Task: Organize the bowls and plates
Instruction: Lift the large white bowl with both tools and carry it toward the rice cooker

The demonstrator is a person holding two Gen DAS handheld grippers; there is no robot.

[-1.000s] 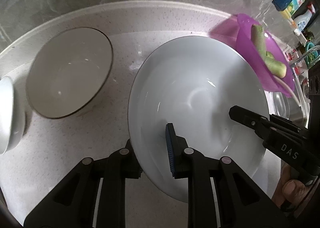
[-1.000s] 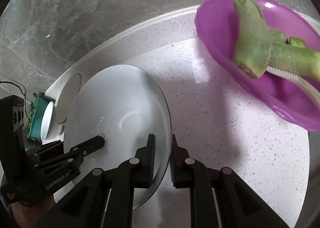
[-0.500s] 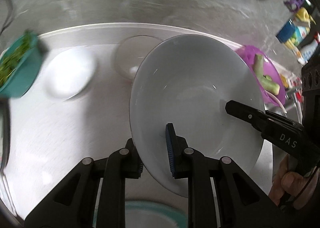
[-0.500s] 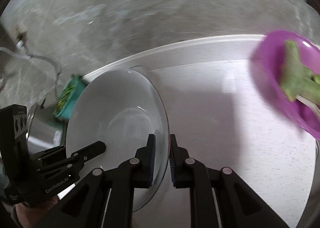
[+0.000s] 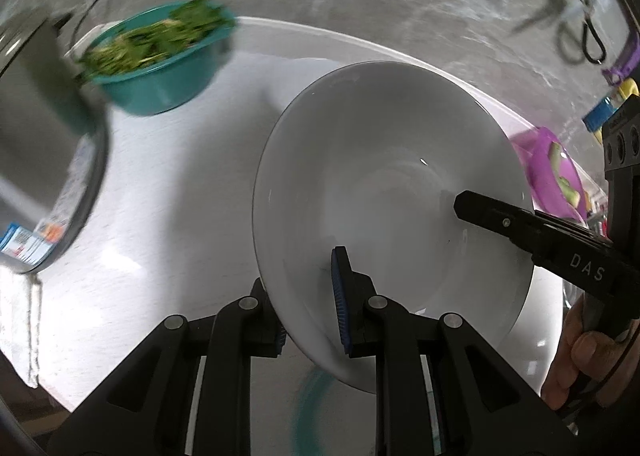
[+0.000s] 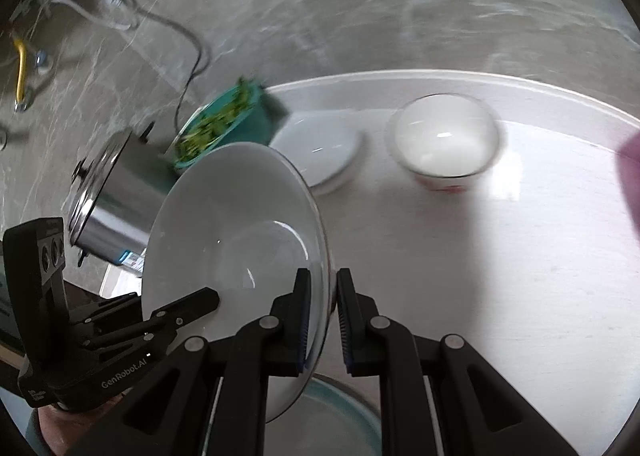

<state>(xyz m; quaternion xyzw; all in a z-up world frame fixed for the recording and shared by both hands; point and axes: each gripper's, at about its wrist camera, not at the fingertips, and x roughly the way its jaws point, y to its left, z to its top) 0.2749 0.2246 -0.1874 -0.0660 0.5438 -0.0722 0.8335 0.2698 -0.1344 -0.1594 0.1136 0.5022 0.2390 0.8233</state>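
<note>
A large white deep plate point(image 5: 392, 192) is held in the air between both grippers, tilted. My left gripper point(image 5: 310, 308) is shut on its near-left rim. My right gripper point(image 6: 322, 326) is shut on the opposite rim point(image 6: 320, 240); its finger also shows in the left wrist view point(image 5: 500, 216). On the counter behind, in the right wrist view, stand a white bowl with a dark rim point(image 6: 444, 140) and a stack of small white plates point(image 6: 320, 148). A teal-rimmed dish point(image 6: 340, 420) lies below the held plate.
A teal bowl of chopped greens point(image 5: 160, 56) stands at the back left beside a steel pot point(image 5: 44, 160). A purple bowl with green vegetable pieces point(image 5: 556, 172) is at the far right. The white counter point(image 6: 500, 276) meets a grey marble wall.
Both grippers have carried the white plate leftward and up. The purple bowl has slid to the right edge of view; the teal bowl and steel pot have come into view.
</note>
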